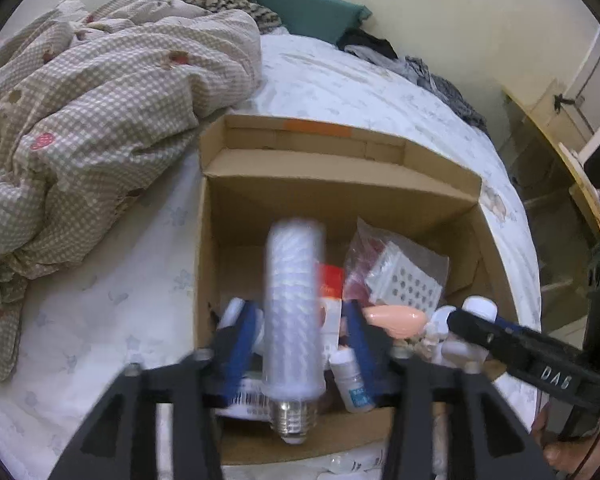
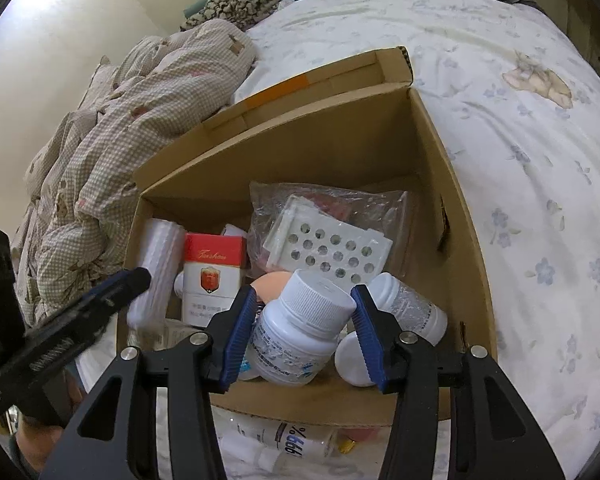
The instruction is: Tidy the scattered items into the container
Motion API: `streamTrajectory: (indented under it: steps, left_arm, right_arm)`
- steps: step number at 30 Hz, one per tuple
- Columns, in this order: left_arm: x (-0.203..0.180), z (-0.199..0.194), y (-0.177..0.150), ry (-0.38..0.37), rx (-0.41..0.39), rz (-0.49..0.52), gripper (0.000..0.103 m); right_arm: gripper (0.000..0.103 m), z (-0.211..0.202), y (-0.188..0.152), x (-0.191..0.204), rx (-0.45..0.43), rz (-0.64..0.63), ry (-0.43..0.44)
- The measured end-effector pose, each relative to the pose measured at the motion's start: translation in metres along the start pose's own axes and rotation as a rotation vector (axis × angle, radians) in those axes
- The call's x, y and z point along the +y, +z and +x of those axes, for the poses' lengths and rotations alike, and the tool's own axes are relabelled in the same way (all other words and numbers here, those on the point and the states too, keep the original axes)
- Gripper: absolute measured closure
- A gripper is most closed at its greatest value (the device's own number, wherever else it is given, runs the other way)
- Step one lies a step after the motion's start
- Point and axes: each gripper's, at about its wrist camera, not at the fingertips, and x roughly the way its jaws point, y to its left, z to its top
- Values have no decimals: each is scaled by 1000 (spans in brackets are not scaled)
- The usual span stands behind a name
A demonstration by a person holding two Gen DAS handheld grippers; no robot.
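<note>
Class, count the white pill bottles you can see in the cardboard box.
3: one between the right gripper's jaws, one right of it, one below that. Others may be hidden.

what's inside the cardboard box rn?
Cardboard box holds a red-white carton, bagged perforated white tray, white bottles, a peach item. Box floor beneath is covered.

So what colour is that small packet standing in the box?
The packet is red on top and white below with a red shield, clearest in the right wrist view.
</note>
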Motion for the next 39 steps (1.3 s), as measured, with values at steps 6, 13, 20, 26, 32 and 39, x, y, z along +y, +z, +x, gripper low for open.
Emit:
streamTrajectory:
  steps: [6,13,20,26,32,39]
  left_arm:
    - [3,-5,1,-8,-17,-18,37]
    - [3,-8,1,-38,-8,-30,37]
    - [-14,-26,-6,-21,-40,42,37]
    - [-41,-42,-18,1,-81,178,37]
    - [-49,-45,-28,-65,-32,234,30]
    - [-45,-44,-27,-110,-7,207,27]
  right_arm:
    - [38,-18,-2,3,-18,-40,-1]
    - [38,-73,-10,17,-101,-61,34]
    - [38,-106,-55,17,-71,-74,27]
    - [38,-95,-110,-23,32,40,12]
    - [38,-81,-150,-64,91,215,7]
    - [38,-91,-160,-73,94,232,-43]
